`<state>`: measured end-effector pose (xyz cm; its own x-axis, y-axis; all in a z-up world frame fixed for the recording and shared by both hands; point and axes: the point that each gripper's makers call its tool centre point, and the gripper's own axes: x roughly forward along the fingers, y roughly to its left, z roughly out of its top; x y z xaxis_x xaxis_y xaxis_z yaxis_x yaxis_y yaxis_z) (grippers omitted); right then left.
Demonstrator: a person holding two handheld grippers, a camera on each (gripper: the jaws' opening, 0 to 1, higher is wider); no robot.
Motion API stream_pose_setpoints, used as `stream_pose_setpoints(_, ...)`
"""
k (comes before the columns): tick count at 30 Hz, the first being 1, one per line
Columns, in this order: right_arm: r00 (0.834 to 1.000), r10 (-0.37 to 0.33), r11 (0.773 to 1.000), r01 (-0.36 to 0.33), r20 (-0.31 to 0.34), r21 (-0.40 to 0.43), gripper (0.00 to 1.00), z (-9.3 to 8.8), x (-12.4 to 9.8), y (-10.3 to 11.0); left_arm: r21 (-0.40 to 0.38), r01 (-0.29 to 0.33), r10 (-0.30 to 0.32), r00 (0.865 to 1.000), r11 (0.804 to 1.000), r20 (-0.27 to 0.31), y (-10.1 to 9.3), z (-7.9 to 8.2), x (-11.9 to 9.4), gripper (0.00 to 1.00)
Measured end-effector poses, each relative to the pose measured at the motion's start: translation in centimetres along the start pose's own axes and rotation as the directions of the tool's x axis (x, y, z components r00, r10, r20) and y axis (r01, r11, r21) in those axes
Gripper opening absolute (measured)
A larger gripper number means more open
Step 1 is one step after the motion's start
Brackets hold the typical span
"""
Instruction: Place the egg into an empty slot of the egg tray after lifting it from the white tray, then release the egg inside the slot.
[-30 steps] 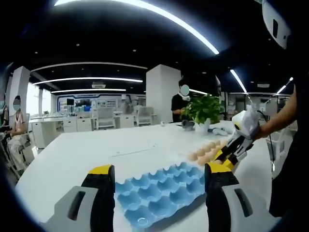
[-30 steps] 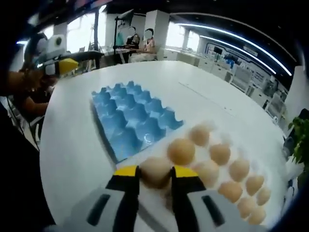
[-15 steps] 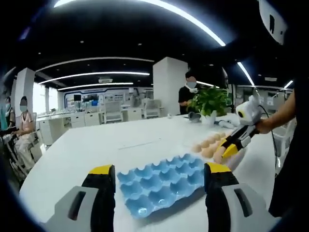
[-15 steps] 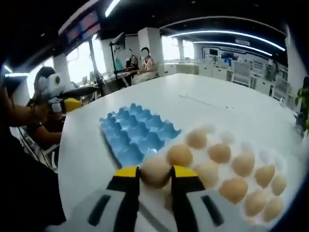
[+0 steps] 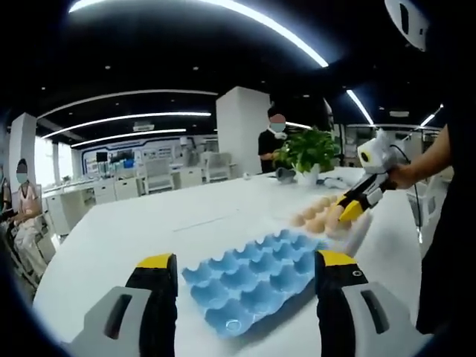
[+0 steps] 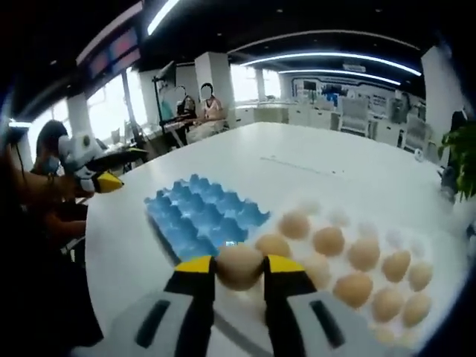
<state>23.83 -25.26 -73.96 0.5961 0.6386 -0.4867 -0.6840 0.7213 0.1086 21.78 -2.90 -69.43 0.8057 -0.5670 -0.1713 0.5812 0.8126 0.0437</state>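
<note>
My right gripper (image 6: pixel 238 266) is shut on a tan egg (image 6: pixel 238 265), held above the near edge of the white tray (image 6: pixel 338 217), which carries several more eggs. To its left lies the blue egg tray (image 6: pixel 199 217), its slots bare. In the left gripper view the blue egg tray (image 5: pixel 256 280) sits just beyond my left gripper (image 5: pixel 245 271), which is open with nothing between its jaws. The right gripper (image 5: pixel 349 208) comes in from the right with the egg above the white tray's eggs (image 5: pixel 312 216).
Both trays rest on a large white table (image 5: pixel 149 230). A potted plant (image 5: pixel 309 165) stands at the table's far end. People sit and stand around the office behind, with desks and a white pillar (image 5: pixel 242 134).
My right gripper has lifted the egg up off the white tray and higher above it. The left gripper stays open near the blue tray; both views have shifted slightly.
</note>
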Motion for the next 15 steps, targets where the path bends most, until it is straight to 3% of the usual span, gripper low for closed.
stream_pose_setpoints(8,0.998,0.050,0.999,-0.050,0.042,-0.006,0.25,3.0,1.2,3.0,0.019,0.041,-0.041,0.999,0.999,-0.006,0.3,-0.8,-1.1,0.77)
stream_pose_setpoints(15,0.989,0.138,0.989,-0.135,0.048,-0.057,0.25,5.1,4.6,7.4,0.057,0.083,-0.082,0.996,0.995,-0.025,0.1,-1.8,-2.0,0.76)
